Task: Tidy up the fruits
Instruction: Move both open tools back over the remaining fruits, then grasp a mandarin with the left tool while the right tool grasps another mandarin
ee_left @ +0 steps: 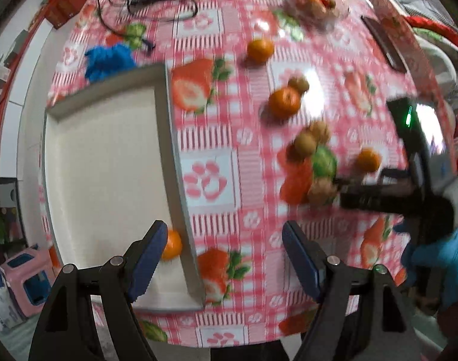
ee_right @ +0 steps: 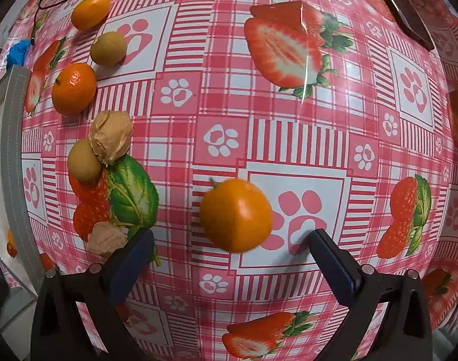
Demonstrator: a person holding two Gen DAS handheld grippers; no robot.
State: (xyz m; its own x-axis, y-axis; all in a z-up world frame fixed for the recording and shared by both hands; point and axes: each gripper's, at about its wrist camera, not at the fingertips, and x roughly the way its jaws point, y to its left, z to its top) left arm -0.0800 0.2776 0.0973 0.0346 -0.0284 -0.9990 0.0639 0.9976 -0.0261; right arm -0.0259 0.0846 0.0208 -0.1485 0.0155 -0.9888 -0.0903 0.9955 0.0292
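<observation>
A: Desk status? Use the white tray as reference.

B: Tray sits on the desk's left part. One orange fruit inside it, against the right wall at the near end.

A: Left gripper?

B: Above the tray's right wall, jaws spread wide, nothing between the pads. That fruit lies just past the left pad, not gripped.

A: Right gripper?

B: Well right of the tray, jaws released. An orange fruit lies on the desk between and just beyond the fingertips, no pad touching it.

A: Rest?

B: Between that fruit and the tray: two more orange fruits, two brown round ones, two papery husked ones. All loose on the desk, outside the tray.
</observation>
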